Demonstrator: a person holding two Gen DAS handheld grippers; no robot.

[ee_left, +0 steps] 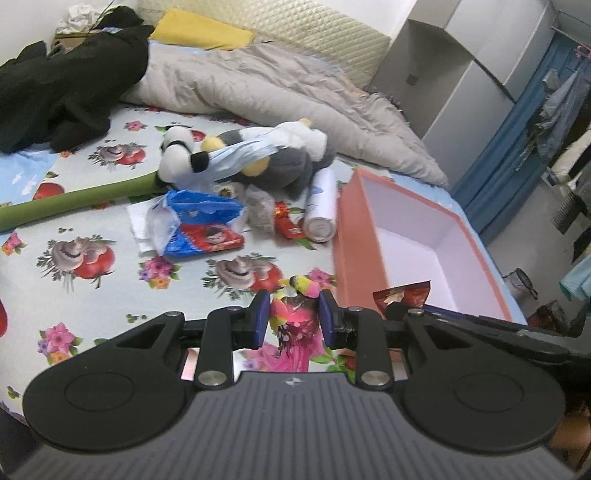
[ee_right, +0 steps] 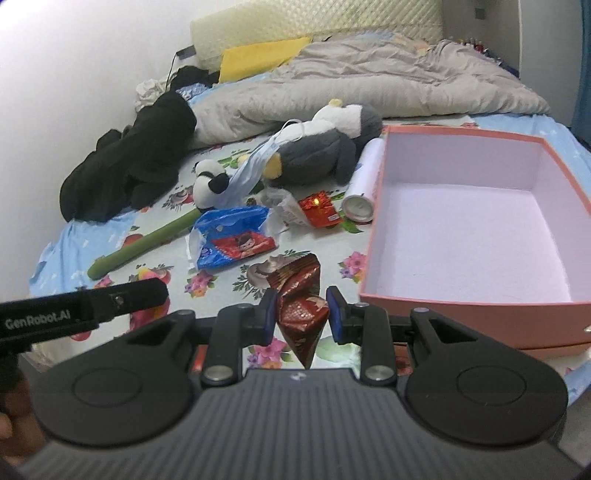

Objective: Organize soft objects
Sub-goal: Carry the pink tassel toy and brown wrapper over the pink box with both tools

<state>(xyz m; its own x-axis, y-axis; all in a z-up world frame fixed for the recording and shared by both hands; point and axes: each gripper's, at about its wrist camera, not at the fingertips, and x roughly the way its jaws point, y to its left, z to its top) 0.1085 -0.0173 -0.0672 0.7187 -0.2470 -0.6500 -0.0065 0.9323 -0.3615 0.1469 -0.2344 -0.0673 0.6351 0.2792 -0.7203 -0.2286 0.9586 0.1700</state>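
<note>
My left gripper (ee_left: 294, 312) is shut on a small pink and yellow soft item (ee_left: 295, 325), held above the flowered bedsheet. My right gripper (ee_right: 302, 312) is shut on a crumpled red-brown foil packet (ee_right: 301, 306), just left of the pink box (ee_right: 461, 314). That packet (ee_left: 406, 295) also shows in the left wrist view, over the near end of the box (ee_left: 347, 236). Farther up the bed lie a grey penguin plush (ee_left: 284, 166), a panda plush (ee_left: 175, 151) and a blue face mask (ee_left: 240, 155) draped across them.
A blue plastic bag (ee_left: 199, 218) with a red packet, a white can (ee_left: 321, 210), a small red wrapper (ee_right: 319, 208) and a green stalk (ee_left: 74, 203) lie mid-bed. Black clothes (ee_left: 66, 92), a grey quilt (ee_left: 277, 85) and a yellow pillow (ee_left: 199, 29) fill the far end.
</note>
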